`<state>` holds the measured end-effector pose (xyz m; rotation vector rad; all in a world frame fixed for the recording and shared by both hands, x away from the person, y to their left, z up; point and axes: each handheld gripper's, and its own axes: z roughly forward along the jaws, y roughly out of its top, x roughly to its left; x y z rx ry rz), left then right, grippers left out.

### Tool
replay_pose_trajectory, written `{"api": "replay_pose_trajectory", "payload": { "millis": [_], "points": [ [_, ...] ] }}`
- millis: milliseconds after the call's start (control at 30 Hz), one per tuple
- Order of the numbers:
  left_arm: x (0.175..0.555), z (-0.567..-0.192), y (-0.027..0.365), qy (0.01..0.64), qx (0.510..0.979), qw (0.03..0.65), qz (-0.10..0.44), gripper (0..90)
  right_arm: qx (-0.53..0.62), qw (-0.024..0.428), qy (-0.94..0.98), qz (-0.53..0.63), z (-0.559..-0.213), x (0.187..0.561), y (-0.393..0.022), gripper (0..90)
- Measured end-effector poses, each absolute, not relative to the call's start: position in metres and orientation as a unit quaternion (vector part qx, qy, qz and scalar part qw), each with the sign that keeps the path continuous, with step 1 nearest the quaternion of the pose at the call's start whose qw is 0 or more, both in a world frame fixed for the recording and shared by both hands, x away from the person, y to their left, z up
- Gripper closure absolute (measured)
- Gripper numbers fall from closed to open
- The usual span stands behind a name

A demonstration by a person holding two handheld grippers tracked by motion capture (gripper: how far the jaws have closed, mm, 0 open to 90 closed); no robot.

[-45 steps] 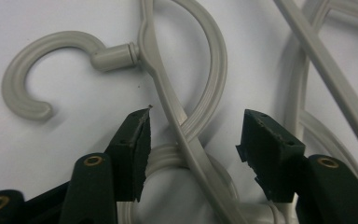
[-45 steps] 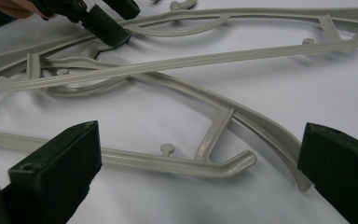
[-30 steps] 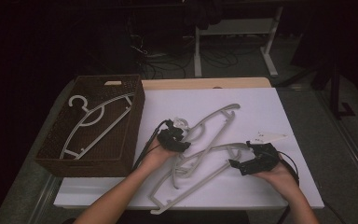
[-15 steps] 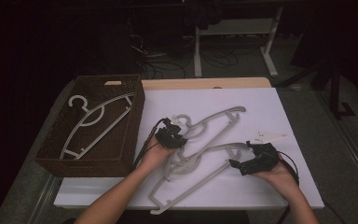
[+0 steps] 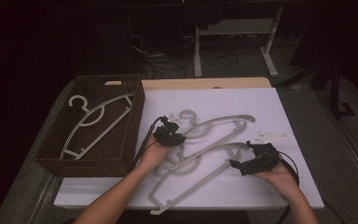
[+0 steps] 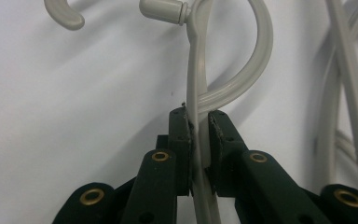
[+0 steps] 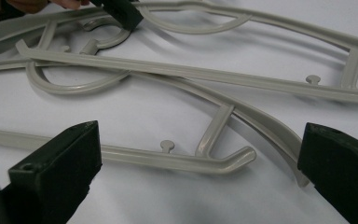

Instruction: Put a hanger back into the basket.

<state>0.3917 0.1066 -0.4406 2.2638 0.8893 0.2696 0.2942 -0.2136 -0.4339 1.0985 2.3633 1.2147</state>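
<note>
Left gripper [image 5: 168, 135] is clamped on a grey plastic hanger [image 6: 196, 116]: in the left gripper view its two black jaws pinch the thin neck just below the hook [image 6: 254, 56], and the hook curls up and away from the jaws. From the high view this gripper sits near the middle of the white table [image 5: 289, 107], just right of the wicker basket [image 5: 135, 121], with the left hand [image 5: 153, 154] behind it.

Right gripper [image 5: 254, 158] rests at the right side of the table in the right hand [image 5: 279, 175], jaws spread wide and holding nothing; in the right gripper view the end of a hanger arm [image 7: 223, 161] lies on the table between them, untouched.

Two hangers lie tangled on the table [image 5: 205, 144], long axes running diagonally from lower left to upper right, hooks toward the left gripper. Another hanger [image 5: 93, 126] lies in the basket, also diagonal, hook at its upper left
</note>
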Motion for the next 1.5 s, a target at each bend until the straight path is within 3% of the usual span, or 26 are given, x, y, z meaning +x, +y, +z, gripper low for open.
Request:
{"api": "replay_pose_trajectory", "payload": {
  "millis": [267,833,1500],
  "points": [
    [0.385,-0.404,0.117,0.346,0.847,0.385,0.118,81.5,0.377,0.133,0.816,0.418,-0.434,0.294,-0.213,0.0],
    [0.381,-0.313,0.143,0.324,0.846,0.397,0.146,81.6,0.379,0.132,0.813,0.422,-0.434,0.294,-0.215,0.0],
    [0.380,-0.264,0.288,0.374,0.814,0.385,0.222,81.6,0.382,0.132,0.811,0.423,-0.434,0.295,-0.215,0.0]
  ]
}}
